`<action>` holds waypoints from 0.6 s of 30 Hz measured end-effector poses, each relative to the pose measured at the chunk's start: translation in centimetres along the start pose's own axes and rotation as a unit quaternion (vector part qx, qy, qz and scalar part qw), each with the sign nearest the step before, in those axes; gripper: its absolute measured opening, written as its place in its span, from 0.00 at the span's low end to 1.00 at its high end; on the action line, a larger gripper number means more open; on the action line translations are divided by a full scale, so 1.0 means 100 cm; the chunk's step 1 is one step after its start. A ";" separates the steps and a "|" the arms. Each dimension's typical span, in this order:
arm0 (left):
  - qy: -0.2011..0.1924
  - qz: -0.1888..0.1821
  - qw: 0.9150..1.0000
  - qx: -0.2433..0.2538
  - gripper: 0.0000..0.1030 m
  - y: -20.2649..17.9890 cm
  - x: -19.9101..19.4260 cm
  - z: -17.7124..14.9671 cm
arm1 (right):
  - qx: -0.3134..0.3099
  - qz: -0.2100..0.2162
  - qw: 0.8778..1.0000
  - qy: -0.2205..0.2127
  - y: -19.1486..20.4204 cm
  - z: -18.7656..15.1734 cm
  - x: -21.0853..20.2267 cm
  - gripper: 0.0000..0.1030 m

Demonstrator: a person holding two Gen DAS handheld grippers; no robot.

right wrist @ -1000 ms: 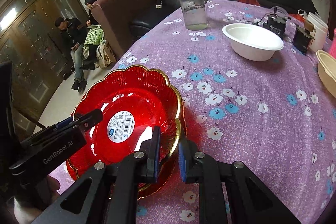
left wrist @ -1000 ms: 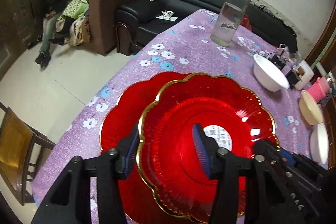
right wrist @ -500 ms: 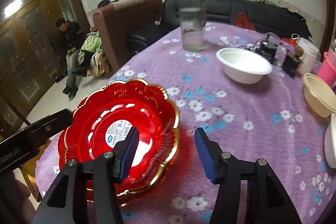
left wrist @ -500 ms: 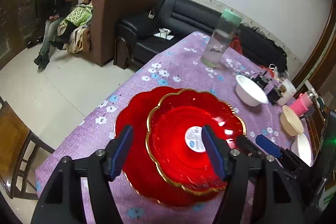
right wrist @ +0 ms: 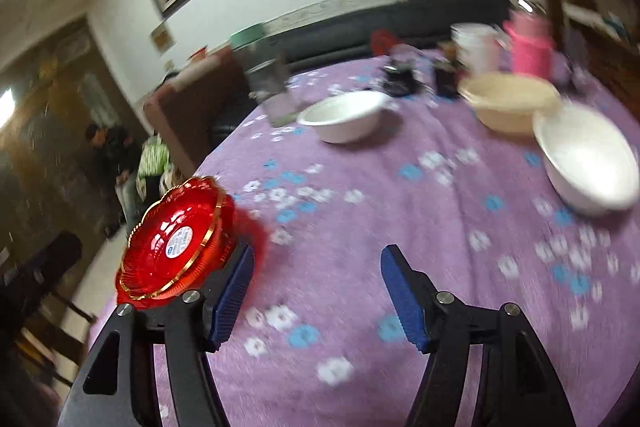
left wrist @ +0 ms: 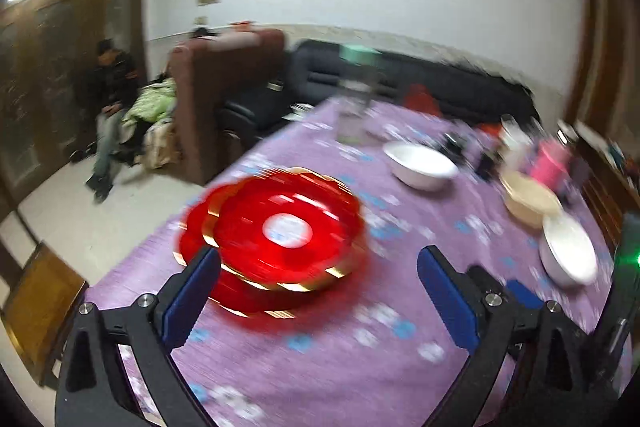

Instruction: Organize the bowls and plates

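Observation:
Two red gold-rimmed plates point(left wrist: 280, 239) lie stacked, the upper one offset, on the purple flowered tablecloth point(left wrist: 360, 355); they also show in the right wrist view point(right wrist: 176, 247). My left gripper point(left wrist: 318, 293) is open and empty, raised behind the stack. My right gripper point(right wrist: 316, 293) is open and empty, to the right of the plates. A white bowl point(right wrist: 344, 115) sits mid-table, a cream bowl point(right wrist: 508, 99) and another white bowl point(right wrist: 588, 163) sit to the right. The same bowls show in the left wrist view: white point(left wrist: 422, 165), cream point(left wrist: 530, 199), white point(left wrist: 568, 253).
A glass jar with a green lid point(right wrist: 266, 79) stands behind the bowls. A pink cup point(right wrist: 530, 43), white cups point(right wrist: 476, 43) and small dark gadgets point(right wrist: 400, 79) crowd the far right. Sofas point(left wrist: 224, 95) and seated people point(left wrist: 110, 99) are beyond the table's left edge. A wooden chair point(left wrist: 36, 311) stands near.
Both grippers have let go of the upper red plate, opened wide and pulled back and up. The plate now rests on the lower one. The right gripper has swung rightward.

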State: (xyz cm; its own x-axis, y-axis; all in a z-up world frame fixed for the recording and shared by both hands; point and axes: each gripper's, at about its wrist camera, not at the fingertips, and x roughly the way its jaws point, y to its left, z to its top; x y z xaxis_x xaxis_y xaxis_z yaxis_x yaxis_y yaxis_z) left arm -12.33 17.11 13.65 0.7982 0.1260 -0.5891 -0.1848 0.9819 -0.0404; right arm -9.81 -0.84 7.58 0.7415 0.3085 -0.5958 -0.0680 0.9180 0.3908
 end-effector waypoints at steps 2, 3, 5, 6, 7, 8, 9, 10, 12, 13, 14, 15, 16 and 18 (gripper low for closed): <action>0.004 -0.004 1.000 0.022 0.96 -0.018 -0.003 -0.005 | 0.013 -0.008 1.000 -0.019 -0.014 -0.001 -0.018 0.69; 0.004 -0.007 1.000 0.030 0.96 -0.026 -0.007 -0.007 | 0.019 -0.014 0.999 -0.033 -0.022 -0.001 -0.031 0.69; 0.004 -0.014 0.999 0.039 0.96 -0.034 -0.014 -0.010 | 0.027 -0.022 0.998 -0.057 -0.033 0.000 -0.053 0.69; 0.003 -0.016 0.999 0.042 0.96 -0.040 -0.020 -0.012 | 0.030 -0.024 0.997 -0.066 -0.038 0.001 -0.060 0.69; 0.001 -0.017 0.999 0.044 0.96 -0.044 -0.024 -0.014 | 0.034 -0.028 0.996 -0.077 -0.042 0.002 -0.071 0.69; -0.003 -0.019 0.999 0.046 0.96 -0.047 -0.029 -0.015 | 0.039 -0.032 0.995 -0.089 -0.048 0.003 -0.083 0.69; -0.008 -0.021 0.999 0.049 0.96 -0.051 -0.037 -0.016 | 0.041 -0.033 0.994 -0.098 -0.051 0.003 -0.092 0.69; -0.013 -0.023 0.998 0.052 0.96 -0.053 -0.043 -0.016 | 0.044 -0.036 0.992 -0.109 -0.055 0.005 -0.104 0.69; -0.024 -0.026 0.998 0.058 0.96 -0.058 -0.054 -0.017 | 0.046 -0.041 0.990 -0.129 -0.057 0.006 -0.123 0.69; -0.030 -0.028 0.997 0.061 0.96 -0.059 -0.061 -0.017 | 0.046 -0.045 0.988 -0.143 -0.057 0.006 -0.135 0.70; -0.037 -0.029 0.997 0.062 0.96 -0.061 -0.067 -0.017 | 0.045 -0.048 0.986 -0.153 -0.057 0.007 -0.143 0.70; -0.042 -0.031 0.997 0.063 0.96 -0.061 -0.071 -0.017 | 0.045 -0.050 0.984 -0.167 -0.056 0.008 -0.152 0.70; -0.048 -0.032 0.996 0.065 0.96 -0.062 -0.077 -0.016 | 0.042 -0.051 0.981 -0.182 -0.055 0.008 -0.164 0.71; -0.055 -0.034 0.996 0.066 0.96 -0.063 -0.084 -0.015 | 0.037 -0.052 0.978 -0.200 -0.052 0.010 -0.181 0.72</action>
State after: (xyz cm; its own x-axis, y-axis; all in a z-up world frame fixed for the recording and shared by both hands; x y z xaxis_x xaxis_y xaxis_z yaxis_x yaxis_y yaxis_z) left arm -18.76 9.66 17.62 0.8660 0.0659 -0.4957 -0.0567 0.9978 0.0336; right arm -22.18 -11.42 17.07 0.9445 0.0783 -0.3189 0.0598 0.9139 0.4015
